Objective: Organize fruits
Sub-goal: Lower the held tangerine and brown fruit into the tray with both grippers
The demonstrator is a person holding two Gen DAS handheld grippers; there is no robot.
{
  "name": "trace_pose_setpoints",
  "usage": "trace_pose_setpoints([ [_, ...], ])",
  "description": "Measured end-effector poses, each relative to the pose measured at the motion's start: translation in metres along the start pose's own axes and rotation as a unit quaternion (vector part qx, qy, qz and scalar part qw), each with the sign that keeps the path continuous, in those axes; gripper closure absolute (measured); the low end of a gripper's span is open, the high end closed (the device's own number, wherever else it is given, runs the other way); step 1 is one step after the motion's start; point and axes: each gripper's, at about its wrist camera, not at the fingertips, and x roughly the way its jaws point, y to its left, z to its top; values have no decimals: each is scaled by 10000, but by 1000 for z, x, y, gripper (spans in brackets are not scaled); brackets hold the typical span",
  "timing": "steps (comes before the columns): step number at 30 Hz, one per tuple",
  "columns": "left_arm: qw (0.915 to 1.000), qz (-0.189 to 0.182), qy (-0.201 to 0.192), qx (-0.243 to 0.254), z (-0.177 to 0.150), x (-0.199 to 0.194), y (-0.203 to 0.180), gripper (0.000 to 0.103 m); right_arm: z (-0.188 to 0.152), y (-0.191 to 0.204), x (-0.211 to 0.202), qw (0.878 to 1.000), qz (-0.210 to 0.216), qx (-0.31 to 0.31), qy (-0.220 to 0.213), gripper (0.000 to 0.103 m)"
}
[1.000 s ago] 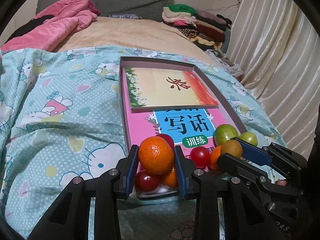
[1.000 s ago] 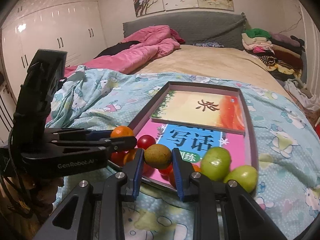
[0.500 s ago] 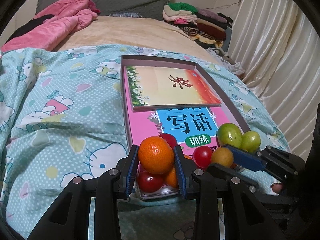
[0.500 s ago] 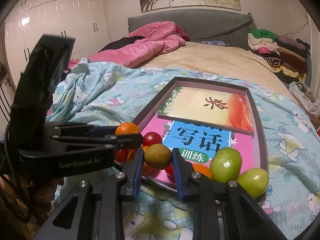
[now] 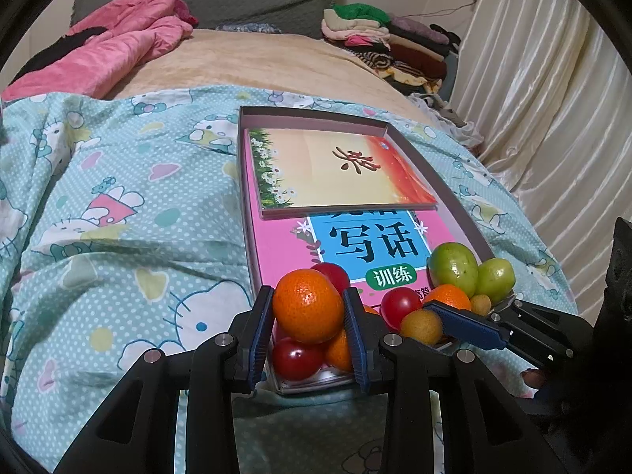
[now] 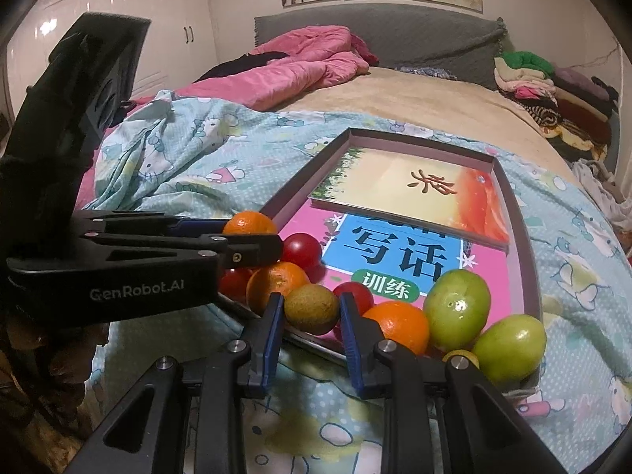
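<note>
My left gripper (image 5: 309, 307) is shut on an orange mandarin (image 5: 307, 305), held just above the near end of a shallow grey tray (image 5: 442, 181). My right gripper (image 6: 310, 305) is shut on a small brownish-yellow round fruit (image 6: 310, 309); in the left wrist view the same fruit (image 5: 422, 326) shows at the right gripper's blue fingers (image 5: 462, 322). In the tray's near end lie red tomatoes (image 6: 302, 249), mandarins (image 6: 399, 324) and two green fruits (image 6: 456, 308). The left gripper (image 6: 252, 237) crosses the right wrist view from the left.
Two books (image 5: 335, 170) fill the rest of the tray, on a blue cartoon-print bedspread (image 5: 118, 205). A pink quilt (image 5: 118, 47) and folded clothes (image 5: 375, 31) lie at the bed's far end. Curtains (image 5: 533, 98) hang on the right, a white wardrobe (image 6: 118, 19) on the left.
The right gripper with its small fruit has shifted a little lower and to the right in the left wrist view, uncovering the green fruits. The left gripper has kept still with the mandarin.
</note>
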Motion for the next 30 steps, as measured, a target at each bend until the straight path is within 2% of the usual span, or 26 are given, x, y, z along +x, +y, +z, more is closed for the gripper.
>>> trace_pose_setpoints([
  [7, 10000, -17, 22, -29, -1, 1, 0, 67, -1, -1, -1, 10000, 6, 36, -15, 74],
  [10, 10000, -19, 27, -27, 0, 1, 0, 67, -2, 1, -2, 10000, 28, 17, -41, 68],
  [13, 10000, -14, 32, -19, -1, 1, 0, 67, -2, 2, -6, 9999, 63, -5, -108, 67],
  [15, 10000, -24, 43, -34, -1, 1, 0, 67, -2, 4, -8, 9999, 37, -45, -154, 62],
  [16, 10000, -29, 46, -41, 0, 0, 0, 67, -1, 4, -9, 9999, 8, -49, -164, 56],
  [21, 10000, -25, 52, -41, 0, 0, 0, 66, 0, 2, -14, 9996, -61, 9, -266, 50],
  [25, 10000, -68, 54, -30, -1, 0, -1, 60, 0, -4, -19, 9994, -98, 158, -299, 39],
  [30, 10000, -49, 45, 61, -2, -1, -6, 56, -1, -8, -25, 9990, -230, 202, -323, 37],
])
